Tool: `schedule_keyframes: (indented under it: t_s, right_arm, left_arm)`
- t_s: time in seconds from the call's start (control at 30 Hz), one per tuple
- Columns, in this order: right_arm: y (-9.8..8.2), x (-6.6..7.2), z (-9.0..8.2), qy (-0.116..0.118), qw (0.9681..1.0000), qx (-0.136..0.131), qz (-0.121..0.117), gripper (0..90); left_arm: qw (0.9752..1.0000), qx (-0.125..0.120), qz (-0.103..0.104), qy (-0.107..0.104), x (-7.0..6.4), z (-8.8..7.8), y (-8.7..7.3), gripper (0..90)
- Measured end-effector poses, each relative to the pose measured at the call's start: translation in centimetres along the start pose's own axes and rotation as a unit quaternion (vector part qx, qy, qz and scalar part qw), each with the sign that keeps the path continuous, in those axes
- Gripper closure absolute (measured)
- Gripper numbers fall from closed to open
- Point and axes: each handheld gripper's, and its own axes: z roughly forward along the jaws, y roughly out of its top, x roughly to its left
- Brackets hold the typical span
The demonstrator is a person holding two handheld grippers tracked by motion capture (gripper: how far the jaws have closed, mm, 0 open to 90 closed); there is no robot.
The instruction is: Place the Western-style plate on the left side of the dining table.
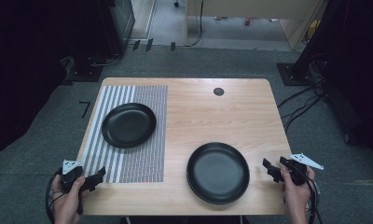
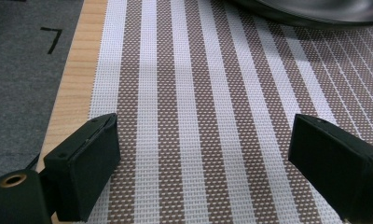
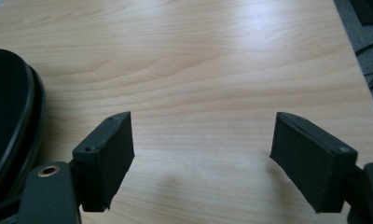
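Both hands come in from the bottom edge of the high view, each wrapped around a gripper handle, forearms low at the near side of the wooden table (image 1: 212, 112). Left gripper (image 1: 97, 177) sits at the near left corner, over the near edge of the striped placemat (image 1: 128, 158), pointing right and slightly forward. Right gripper (image 1: 272, 168) sits at the near right edge, pointing left toward the table, grey 3-cornered plate on top

Jaws – left gripper (image 2: 203, 154): wide apart, nothing between them, just brown-and-white weave of the placemat (image 2: 194, 93) below. Right gripper (image 3: 201, 154): also wide, bare wood (image 3: 198, 84) between the jaws, nothing held

2 black plates on the table, both look empty:
- far plate (image 1: 128, 125) lies on the placemat, in its far half, well ahead of the left gripper. Its near rim (image 2: 315, 11) shows at the top of the left gripper view, apart from the jaws
- near plate (image 1: 217, 172) lies on bare wood, right of the placemat, near the front edge, between the 2 grippers and closer to the right one. Its rim (image 3: 12, 116) shows at the left edge of the right gripper view, just beside the left jaw – contact can't be told from there; from the high view there's a gap

Neither gripper touches a plate. Small dark round cap (image 1: 218, 91) near the table's far edge, well apart from everything. Cables trail from both grippers down past the wrists
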Motion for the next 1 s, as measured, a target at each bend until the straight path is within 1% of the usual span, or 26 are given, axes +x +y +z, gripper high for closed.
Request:
schedule_keyframes:
  t_s: [0.03,0.13,0.27,0.3,0.47,0.57,0.67,0.77,0.8,0.83,0.93,0.97,1.0]
  right_arm:
    - [-0.1,-0.2,-0.1,-0.001,1.0,0.001,0.004,20.9]
    - [-0.5,-1.0,-0.4,-0.01,0.9999,0.005,0.008,20.9]
    - [-0.9,-1.3,-0.6,-0.019,0.9997,0.012,0.001,20.9]
    - [-1.0,-1.3,-0.6,-0.02,0.9997,0.01,-0.002,21.2]
    - [-1.2,-1.4,-0.9,-0.023,0.9997,0.011,-0.004,21.2]
    - [-1.2,-1.2,-0.8,-0.028,0.9994,0.015,-0.017,20.6]
    - [-1.2,-1.1,-0.8,-0.03,0.9991,0.018,-0.024,19.6]
    - [-1.2,-0.9,-0.7,-0.038,0.9985,0.021,-0.034,19.1]
    - [-1.2,-0.6,-0.6,-0.046,0.9977,0.025,-0.043,18.9]
    - [-1.2,-0.6,-0.6,-0.046,0.9977,0.025,-0.043,18.9]
    - [-1.2,-0.3,-0.4,-0.056,0.9962,0.029,-0.059,18.1]
    - [-1.2,-0.2,-0.4,-0.061,0.9957,0.033,-0.063,17.8]
    - [-1.3,0.0,-0.3,-0.067,0.9945,0.036,-0.071,17.5]
  left_arm:
    - [1.0,0.0,0.0,0.0,0.0,0.0,0.0,8.7]
    - [1.0,0.002,0.0,0.001,0.2,0.0,-0.2,8.7]
    - [1.0,0.001,0.002,0.003,0.2,-0.1,-0.3,8.7]
    - [1.0,0.0,0.003,0.003,0.2,0.0,-0.3,8.7]
    - [0.9999,-0.001,0.013,0.008,0.1,0.0,-0.4,8.7]
    - [0.9995,-0.001,0.027,0.017,-0.2,0.1,-0.6,8.7]
    - [0.9986,-0.002,0.045,0.026,-0.5,0.2,-0.8,8.0]
    - [0.9978,-0.001,0.058,0.031,-0.7,0.3,-1.0,6.5]
    - [0.9979,-0.001,0.058,0.031,-0.7,0.3,-1.0,6.2]
    - [0.9979,-0.001,0.057,0.03,-0.7,0.3,-1.0,6.2]
    - [0.9979,-0.001,0.058,0.03,-0.7,0.3,-1.0,6.2]
    - [0.9978,0.0,0.058,0.03,-0.7,0.3,-1.0,6.2]
    - [0.9978,0.0,0.059,0.03,-0.7,0.3,-1.0,6.1]
